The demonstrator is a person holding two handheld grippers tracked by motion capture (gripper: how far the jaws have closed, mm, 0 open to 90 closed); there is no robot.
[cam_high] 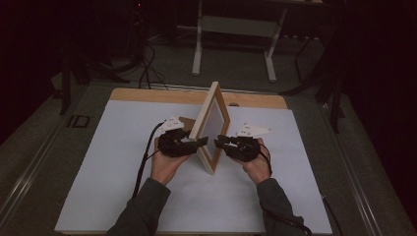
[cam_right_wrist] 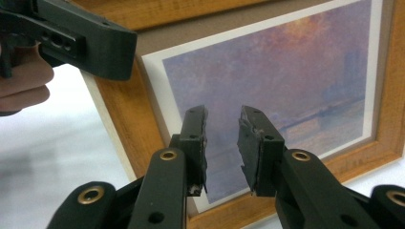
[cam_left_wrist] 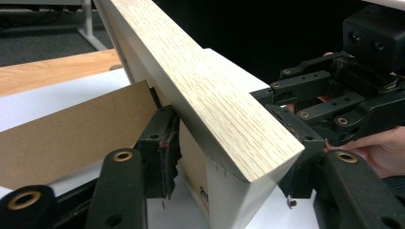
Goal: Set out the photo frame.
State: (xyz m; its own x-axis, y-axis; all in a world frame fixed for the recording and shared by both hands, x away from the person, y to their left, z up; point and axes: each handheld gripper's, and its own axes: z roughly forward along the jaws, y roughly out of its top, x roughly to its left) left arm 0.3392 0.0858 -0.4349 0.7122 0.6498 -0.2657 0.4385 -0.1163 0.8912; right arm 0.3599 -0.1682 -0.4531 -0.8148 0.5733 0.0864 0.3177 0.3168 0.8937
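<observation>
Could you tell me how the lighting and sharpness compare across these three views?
High view: dim, the room nearly black, the white table the one bright area. Left gripper view: well lit, the wooden frame sharp, its wood grain clear. Right gripper view: the fingers sharp, the frame's painting behind soft and hazy.

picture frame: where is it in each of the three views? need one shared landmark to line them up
High view: picture frame stands on edge at table centre, between the left tool and right tool.
Left gripper view: its light wood edge runs from top left to lower right, with that tool's jaws on either side of it.
Right gripper view: its front with the purple print lies behind the parted jaws.
Shared landmark: the white table sheet.
</observation>
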